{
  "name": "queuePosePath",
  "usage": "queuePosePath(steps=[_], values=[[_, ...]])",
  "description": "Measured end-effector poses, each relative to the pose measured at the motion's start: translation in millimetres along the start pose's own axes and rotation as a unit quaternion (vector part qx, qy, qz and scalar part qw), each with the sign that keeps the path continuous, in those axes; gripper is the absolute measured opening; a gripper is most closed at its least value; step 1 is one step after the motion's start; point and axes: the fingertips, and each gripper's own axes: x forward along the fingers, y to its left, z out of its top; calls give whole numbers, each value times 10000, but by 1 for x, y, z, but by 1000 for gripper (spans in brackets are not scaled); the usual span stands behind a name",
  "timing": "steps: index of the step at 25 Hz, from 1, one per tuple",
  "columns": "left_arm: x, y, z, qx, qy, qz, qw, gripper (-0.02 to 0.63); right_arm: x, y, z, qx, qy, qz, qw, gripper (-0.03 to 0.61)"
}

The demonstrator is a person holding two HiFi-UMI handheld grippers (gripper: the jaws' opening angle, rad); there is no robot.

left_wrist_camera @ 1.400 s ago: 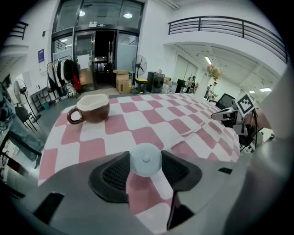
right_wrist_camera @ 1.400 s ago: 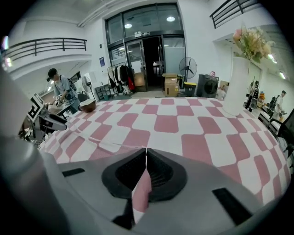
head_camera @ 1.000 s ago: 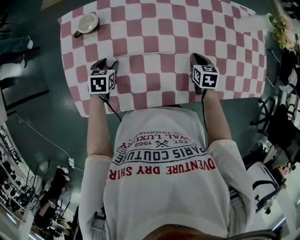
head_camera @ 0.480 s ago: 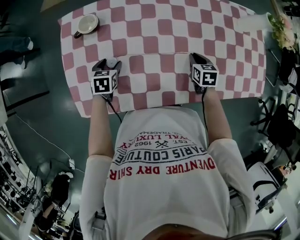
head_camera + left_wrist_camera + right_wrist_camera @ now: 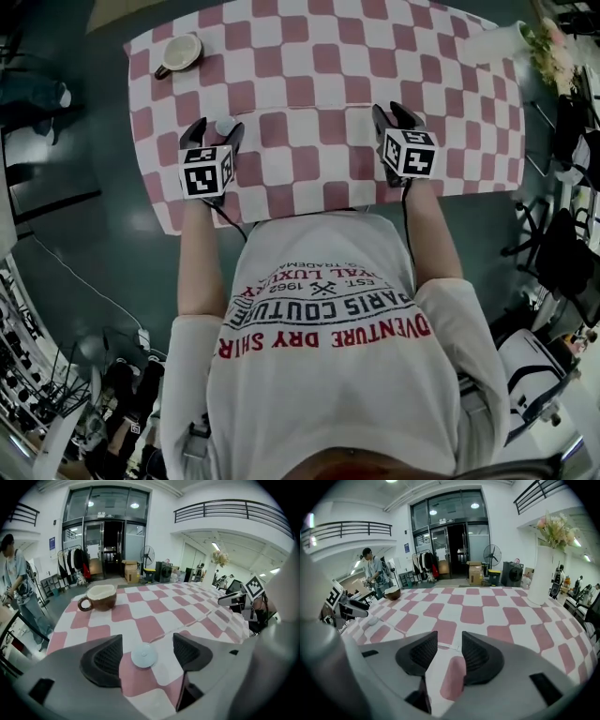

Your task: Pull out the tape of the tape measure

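**A:** What is hard to see here?

**B:** In the head view the person (image 5: pixel 328 356) is cut off at the bottom edge, and the shirt hides part of the near edge of the checked surface (image 5: pixel 319 84). The marker cubes (image 5: pixel 206 171) cover most of both tongs. A white vase (image 5: pixel 497 42) stands at the far right, its flowers too small to make out. A brown mug (image 5: pixel 178 53) sits at the far left corner.

**A:** And the tape measure?

**B:** The small round white tape measure (image 5: pixel 144 656) lies on the surface between the jaws of the left tongs (image 5: pixel 214 129), and neither pad touches it. Its tape (image 5: pixel 443 644) is a thin pale strip that runs right and ends just beyond the right tongs (image 5: pixel 391 112). In the head view it is too thin to trace.

**A:** What changed?

**B:** Both pairs of jaws have just been spreading. The left now stands wide. The right was pinched together a second ago and now shows a gap with nothing in it. The tape measure was hidden then and shows now.
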Motion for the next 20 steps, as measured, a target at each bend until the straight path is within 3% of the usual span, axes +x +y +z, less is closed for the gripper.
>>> queuePosePath(steps=[6, 9, 13, 20], values=[[-42, -5, 38, 85, -706, 107, 9974, 239, -30, 34, 38, -173, -579, 303, 9977, 167], [-62, -6, 59, 164, -1071, 115, 9940, 175, -46, 51, 63, -364, -938, 362, 9943, 92], [-89, -7, 80, 319, -1480, 163, 9883, 72, -70, 73, 90, -567, -1380, 438, 9878, 54], [-131, -16, 117, 777, -2254, 202, 9710, 20, -108, 94, 125, -664, -2160, 600, 9723, 32]])
